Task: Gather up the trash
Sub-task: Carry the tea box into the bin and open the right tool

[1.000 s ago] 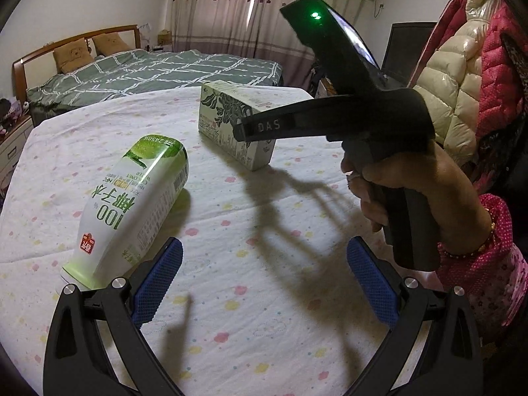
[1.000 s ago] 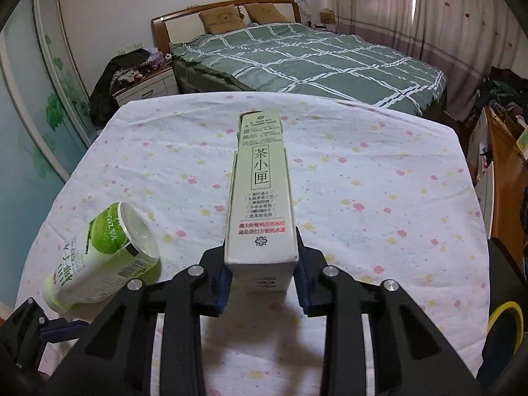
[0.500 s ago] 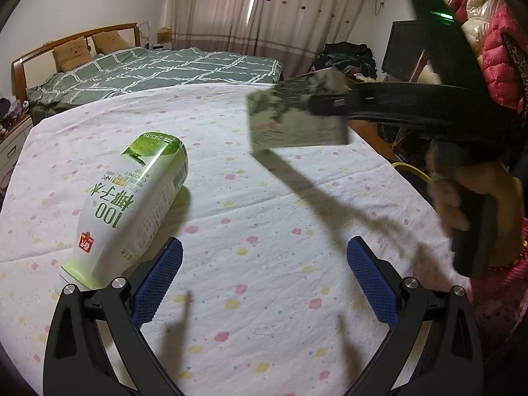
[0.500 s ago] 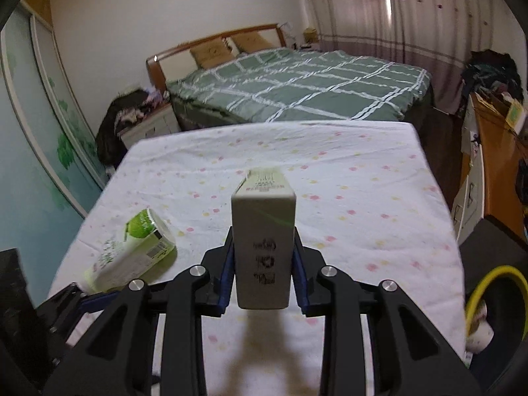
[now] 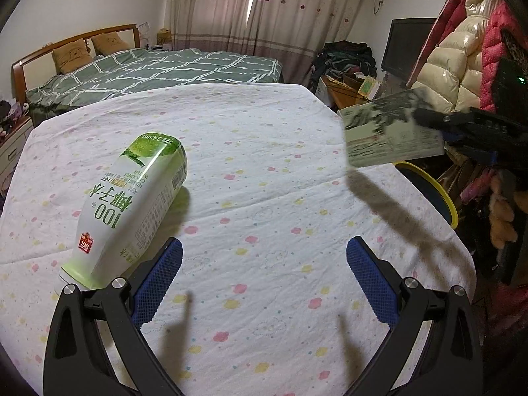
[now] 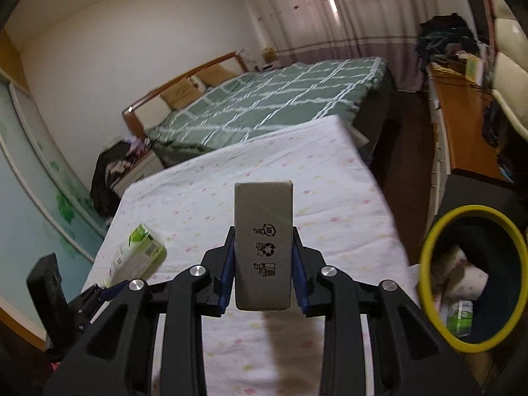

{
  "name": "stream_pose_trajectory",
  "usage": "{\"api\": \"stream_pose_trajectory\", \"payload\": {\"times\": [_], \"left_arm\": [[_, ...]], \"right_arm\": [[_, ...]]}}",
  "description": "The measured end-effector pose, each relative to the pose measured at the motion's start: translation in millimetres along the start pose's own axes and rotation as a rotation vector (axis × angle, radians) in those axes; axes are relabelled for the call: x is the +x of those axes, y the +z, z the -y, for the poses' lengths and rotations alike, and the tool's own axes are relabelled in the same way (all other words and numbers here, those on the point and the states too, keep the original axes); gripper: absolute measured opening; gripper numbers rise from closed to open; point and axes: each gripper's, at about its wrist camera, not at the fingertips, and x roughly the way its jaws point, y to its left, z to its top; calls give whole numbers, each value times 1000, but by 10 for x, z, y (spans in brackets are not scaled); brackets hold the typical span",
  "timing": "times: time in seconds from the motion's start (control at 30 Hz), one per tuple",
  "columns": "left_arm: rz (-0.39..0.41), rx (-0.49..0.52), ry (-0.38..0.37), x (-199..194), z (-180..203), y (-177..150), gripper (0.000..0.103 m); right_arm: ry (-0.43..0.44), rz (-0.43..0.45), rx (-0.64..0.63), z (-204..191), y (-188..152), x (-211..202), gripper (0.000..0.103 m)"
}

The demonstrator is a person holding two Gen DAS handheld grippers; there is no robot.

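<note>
My right gripper point(image 6: 263, 270) is shut on a tall tea box point(image 6: 263, 244), lifted off the table with its grey bottom face toward the camera. In the left wrist view the same tea box point(image 5: 389, 137) hangs above the table's right edge, next to a yellow-rimmed bin point(image 5: 439, 194). The bin point(image 6: 429, 257) stands at the lower right of the right wrist view with trash inside. A green and white coconut water bottle point(image 5: 132, 204) lies on its side on the flowered tablecloth point(image 5: 280, 198). My left gripper point(image 5: 260, 283) stands open just right of the bottle, nothing between its blue pads.
A bed with a green checked cover point(image 5: 158, 69) stands beyond the table. Coats point(image 5: 462, 56) hang at the right, above a cluttered wooden desk point(image 6: 462, 115). A nightstand point(image 6: 138, 168) sits by the bed's head.
The right gripper lifted the tea box off the table and carried it right, past the table's edge toward the bin, rolling as it went. The left gripper and the bottle stayed put.
</note>
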Motion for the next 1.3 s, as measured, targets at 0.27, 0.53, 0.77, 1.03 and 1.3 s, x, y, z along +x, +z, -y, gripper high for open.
{"api": "stream_pose_trajectory", "payload": {"times": [0.27,0.53,0.77,1.03,1.3], "left_arm": [[-1,0,0,1,1,-2,98],[-9,-1,-3,25,-8,-2,98],[-27,-14,-9,71,-33,7,98],[-45,-50,-21,93,-110,-5,98],[-51,27,40,-80,-81,133,98]], "right_arm": [[-162,139,87,502,62,-586,29],[-422,99,240,1373,-177,-659,29],[-512,29,349,1845,-491,-510,35],[-493,55,311,1692,-458,-491,42],[-461,75,290,1652,-458,-591,46]]}}
